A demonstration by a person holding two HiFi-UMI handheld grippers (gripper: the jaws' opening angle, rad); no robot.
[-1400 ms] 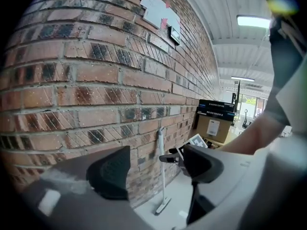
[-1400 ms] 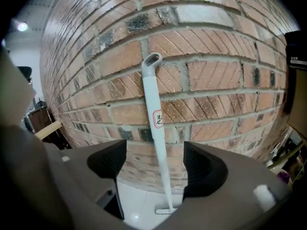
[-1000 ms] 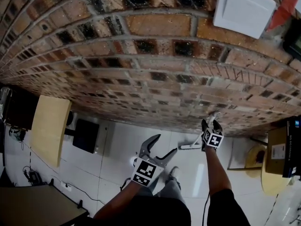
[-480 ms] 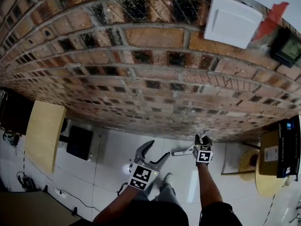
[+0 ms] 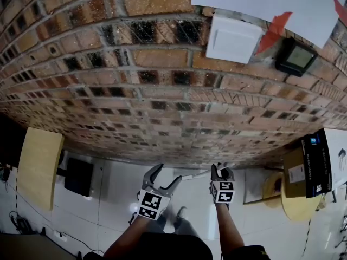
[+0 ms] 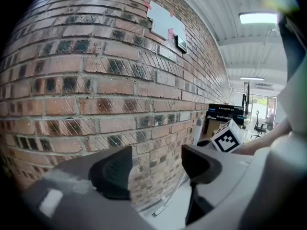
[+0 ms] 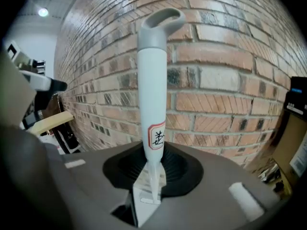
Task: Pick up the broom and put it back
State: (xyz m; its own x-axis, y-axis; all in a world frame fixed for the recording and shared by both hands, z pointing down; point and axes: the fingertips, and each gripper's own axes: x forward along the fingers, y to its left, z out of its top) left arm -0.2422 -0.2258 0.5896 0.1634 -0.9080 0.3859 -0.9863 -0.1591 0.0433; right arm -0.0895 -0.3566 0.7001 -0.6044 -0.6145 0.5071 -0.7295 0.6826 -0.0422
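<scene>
Pickup step: lower centre, right gripper [image 5: 219, 170] clamps the broom [image 7: 153, 104], left gripper [image 5: 164, 175] gapes empty; next likely means standing it against the brick wall [image 5: 162, 91].

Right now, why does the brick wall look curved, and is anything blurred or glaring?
Head view: the wide lens bows the wall into an arc, but it stays fairly sharp. Left gripper view: the ceiling light glares white and the corners go dark. Right gripper view: the broom handle is sharp, the wall bulges around it, and the edges darken.
</scene>
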